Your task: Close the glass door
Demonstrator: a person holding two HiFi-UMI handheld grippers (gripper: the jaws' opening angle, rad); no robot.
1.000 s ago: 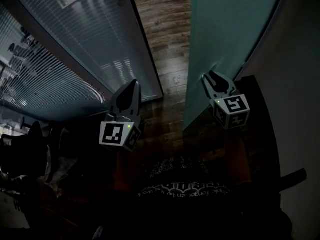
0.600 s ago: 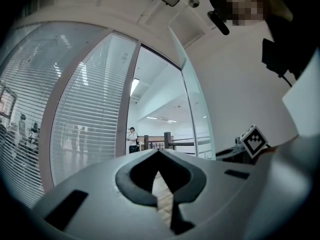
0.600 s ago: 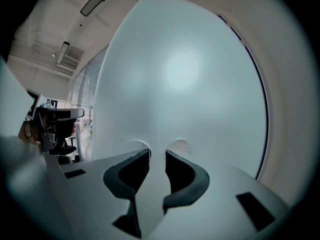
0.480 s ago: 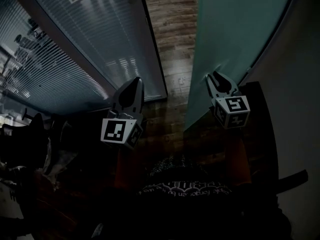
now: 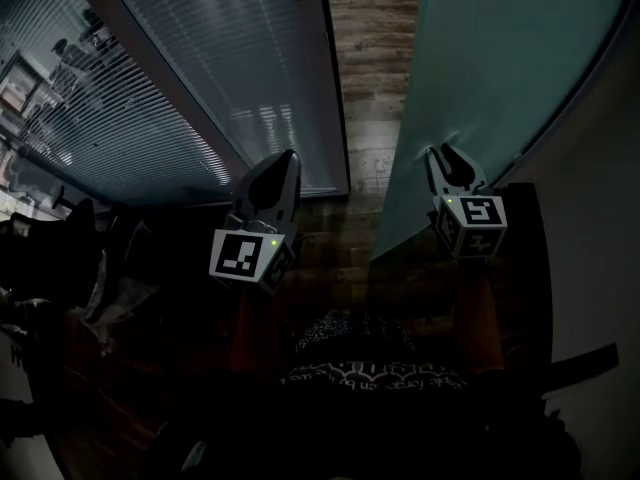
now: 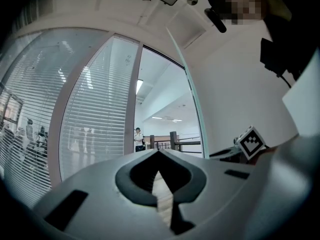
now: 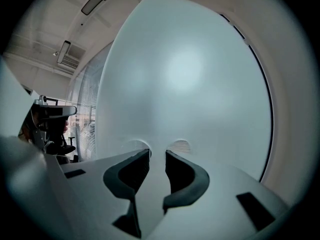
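Observation:
The frosted glass door (image 5: 490, 58) stands ajar on the right, and its free edge runs down to the floor beside the doorway. My right gripper (image 5: 444, 152) is open by a narrow gap, with its tips at or right against the door's face. In the right gripper view the door (image 7: 190, 74) fills the picture beyond the right gripper (image 7: 157, 154), and the tips are mirrored in the glass. My left gripper (image 5: 283, 158) is shut on nothing and points at the open doorway (image 6: 160, 114). The left gripper (image 6: 159, 153) shows its tips meeting.
A glass wall with slatted blinds (image 5: 200, 78) lines the left side, ending at a dark frame post (image 5: 335, 98). Wood floor (image 5: 365, 58) runs through the gap. A white wall (image 5: 600, 218) lies right of the door. Office chairs (image 5: 60, 268) stand at lower left. A person (image 6: 138, 139) stands far beyond the doorway.
Both grippers and the door have drifted slightly to the right in the head view, and more of the blinds wall shows at left. The right gripper stays at the door face.

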